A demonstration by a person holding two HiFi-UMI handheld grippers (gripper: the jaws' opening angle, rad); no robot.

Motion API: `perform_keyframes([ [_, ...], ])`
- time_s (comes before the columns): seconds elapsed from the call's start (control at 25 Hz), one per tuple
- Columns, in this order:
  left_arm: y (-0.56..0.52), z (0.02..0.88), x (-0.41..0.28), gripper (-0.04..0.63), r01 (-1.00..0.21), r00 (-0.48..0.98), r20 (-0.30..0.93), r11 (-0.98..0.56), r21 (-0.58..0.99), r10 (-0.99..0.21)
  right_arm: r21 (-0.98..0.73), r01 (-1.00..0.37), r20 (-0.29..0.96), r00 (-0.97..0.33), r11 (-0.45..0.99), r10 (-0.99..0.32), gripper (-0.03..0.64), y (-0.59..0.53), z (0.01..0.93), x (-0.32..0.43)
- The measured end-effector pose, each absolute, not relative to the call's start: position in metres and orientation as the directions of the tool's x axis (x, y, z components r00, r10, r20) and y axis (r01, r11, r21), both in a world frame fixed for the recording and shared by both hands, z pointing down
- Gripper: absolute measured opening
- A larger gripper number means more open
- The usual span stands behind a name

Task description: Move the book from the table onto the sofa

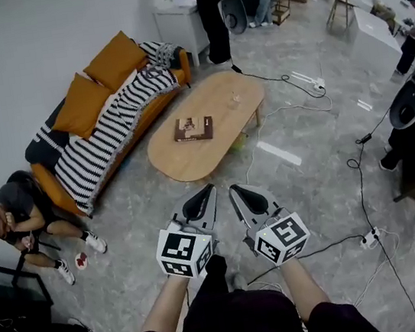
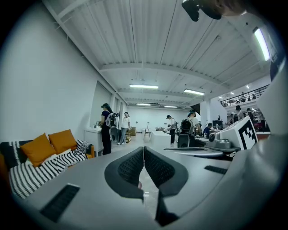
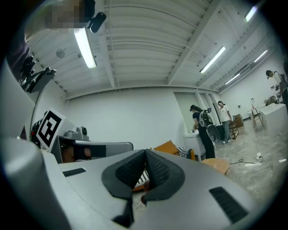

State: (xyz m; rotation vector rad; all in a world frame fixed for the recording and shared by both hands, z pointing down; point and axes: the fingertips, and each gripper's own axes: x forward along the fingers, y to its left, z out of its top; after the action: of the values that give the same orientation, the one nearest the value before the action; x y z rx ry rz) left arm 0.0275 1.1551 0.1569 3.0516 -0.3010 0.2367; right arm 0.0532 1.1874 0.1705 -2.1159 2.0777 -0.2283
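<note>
While the left gripper (image 1: 210, 190) and right gripper (image 1: 234, 190) hang closed and empty, the table (image 1: 192, 164) bears one flat brown book (image 1: 193, 129).

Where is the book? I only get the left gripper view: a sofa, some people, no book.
Observer: The head view shows the book lying flat on an oval wooden table.
Operator: Is that table near the sofa?
Observer: Yes, the sofa runs along the table's far side, with floor between them.
Operator: Is the other gripper holding anything?
Observer: No. The right gripper is shut on nothing and is short of the table.
</note>
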Motion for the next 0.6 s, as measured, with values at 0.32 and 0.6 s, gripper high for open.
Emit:
perform_keyframes([
  [0.32,1.105,0.167,0.046,0.017,-0.204,0.967,0.167,-0.977,0.062,-0.191,-0.238,-0.971,0.005,0.018,-0.019,-1.0,0.023,1.14,0.181,0.074],
  [0.6,1.051,0.18,0.065,0.017,-0.199,0.966,0.184,-0.977,0.078,-0.182,-0.256,-0.966,0.016,0.028,-0.031,-0.999,0.023,1.085,0.19,0.091],
])
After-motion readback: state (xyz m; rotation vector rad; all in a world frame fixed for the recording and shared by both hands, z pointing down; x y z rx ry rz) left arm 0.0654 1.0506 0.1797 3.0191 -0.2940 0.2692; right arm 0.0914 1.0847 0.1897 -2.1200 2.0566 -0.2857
